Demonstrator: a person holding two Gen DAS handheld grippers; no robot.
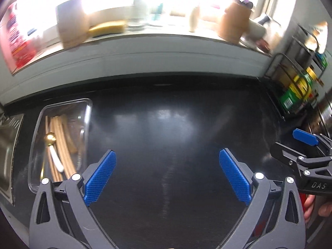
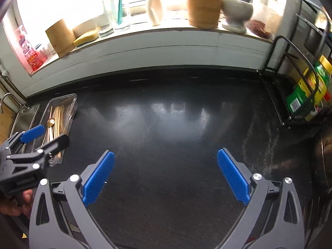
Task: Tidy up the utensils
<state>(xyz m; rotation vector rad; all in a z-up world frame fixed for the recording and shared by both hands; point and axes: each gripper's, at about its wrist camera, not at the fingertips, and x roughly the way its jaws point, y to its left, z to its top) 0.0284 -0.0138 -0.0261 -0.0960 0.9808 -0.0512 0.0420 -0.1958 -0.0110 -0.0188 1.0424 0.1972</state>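
Both tongs are spread wide and empty over the bare dark surface (image 2: pixel 176 124); nothing sits between the pads of either. The left tongs (image 1: pixel 167 176) show blue pads far apart in the left wrist view, and the right tongs (image 2: pixel 166 176) look the same in their own view. The task's things, a clear tray (image 1: pixel 87 112) holding a bundle of wooden chopsticks (image 1: pixel 62 145) and a gold spoon (image 1: pixel 49 140) with a white handle, lie off to the left of both tongs, near the steel sink (image 1: pixel 8 145) at the surface's left edge. The tray's long axis runs roughly front to back, from the wall side toward the person, and the utensils inside lie along that same axis. The left tongs are clearly nearer: in the right wrist view the left tongs overlap the tray's near end, while the right tongs stand well apart from it across open surface. No loose utensils show on the surface ahead of either tongs; whether more lie out of frame cannot be told. Judged from this, the sorting looks mostly or fully done, and any further reach to the tray would suit the left hand, coming in along the tray's length.
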